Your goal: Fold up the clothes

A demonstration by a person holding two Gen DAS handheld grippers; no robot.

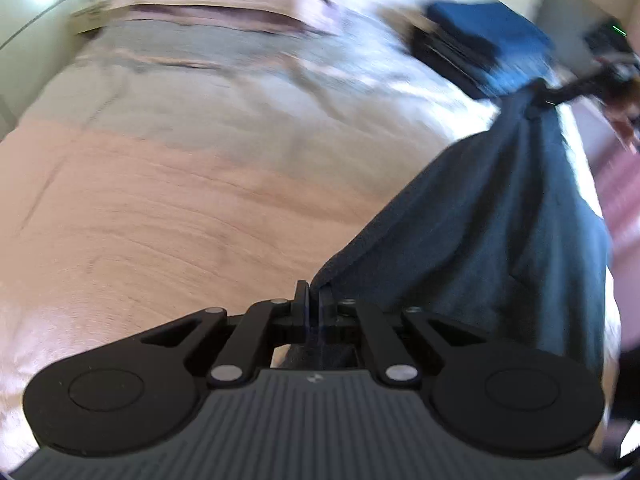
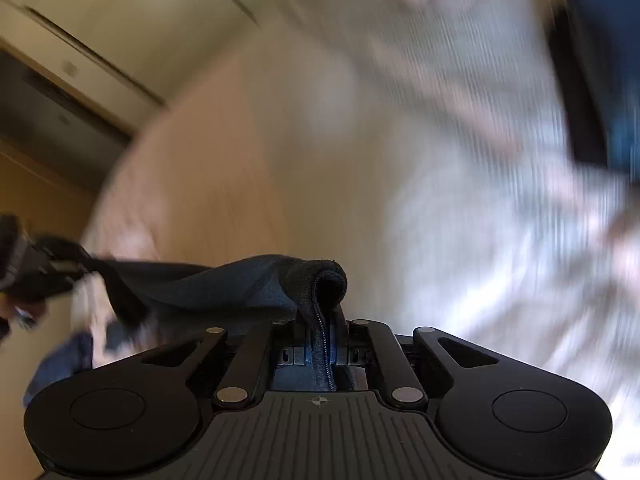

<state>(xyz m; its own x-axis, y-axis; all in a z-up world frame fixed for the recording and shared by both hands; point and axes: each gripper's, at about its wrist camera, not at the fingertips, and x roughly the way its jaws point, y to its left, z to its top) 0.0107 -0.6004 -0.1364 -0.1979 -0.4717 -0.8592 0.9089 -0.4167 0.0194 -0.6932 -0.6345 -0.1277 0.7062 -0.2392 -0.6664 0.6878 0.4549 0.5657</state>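
We hold a dark blue cloth up over the bed, one gripper at each end.

Our left gripper has its jaws pressed tight together, and a corner of the cloth is pinched between them. From there the cloth runs up and away to the right, spread wide like a sail, and it gets thin at the far end. There our right gripper grabs it — we see it small and blurry near the edge of the left view.

In the right view, our right gripper is squeezed closed on a seam of the same cloth. The stitched edge sits right between the jaws, and a rolled fold of cloth curls over just above them. The cloth stretches off to the left, where the left gripper holds the other end. That part is blurry too.

Under the cloth is the bed cover, pinkish near us and grey further off. At the far right side of the bed lies a stack of folded clothes — bright blue on top, black below. It is well apart from the cloth we hold. A pale wall shows past the bed.
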